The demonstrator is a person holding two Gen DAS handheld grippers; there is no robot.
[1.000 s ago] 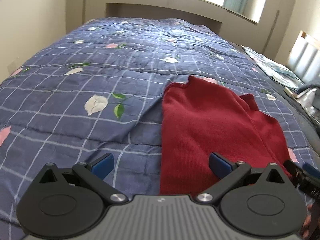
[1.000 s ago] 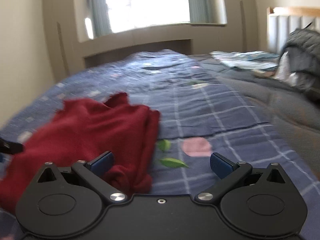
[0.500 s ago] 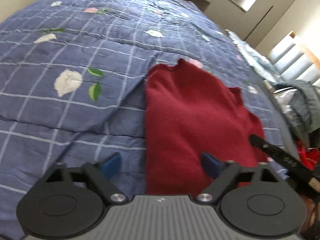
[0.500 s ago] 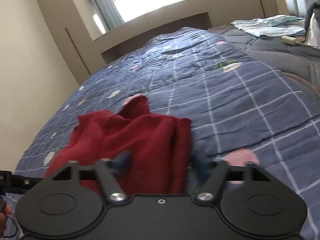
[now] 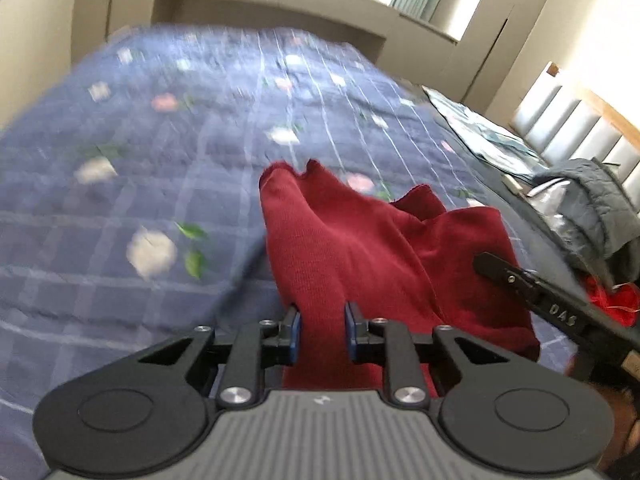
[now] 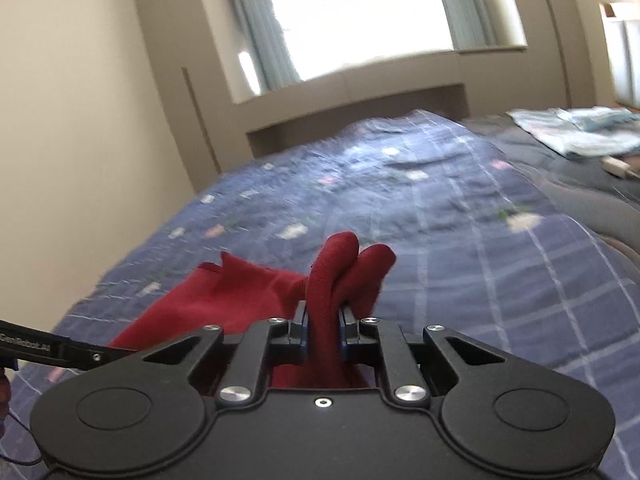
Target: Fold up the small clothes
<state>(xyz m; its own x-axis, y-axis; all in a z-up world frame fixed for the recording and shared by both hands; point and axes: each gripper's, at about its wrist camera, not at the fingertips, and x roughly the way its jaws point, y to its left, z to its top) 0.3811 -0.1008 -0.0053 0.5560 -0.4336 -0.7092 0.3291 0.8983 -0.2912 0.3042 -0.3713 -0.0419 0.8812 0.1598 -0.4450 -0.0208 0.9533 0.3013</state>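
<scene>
The red garment (image 5: pixel 360 248) is stretched lengthwise away across the blue quilt (image 5: pixel 140 160), collar end farthest. Its near edge is pinched by the left gripper (image 5: pixel 322 328) and right gripper (image 6: pixel 323 330), whose jaws have just been closing on it.

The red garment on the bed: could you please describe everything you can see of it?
The red garment is a dark red, fine-ribbed knit lying rumpled on the blue checked floral quilt. Its near edge is bunched and raised. The left tongs and the right tongs, both having just closed, each pinch a fold.
</scene>
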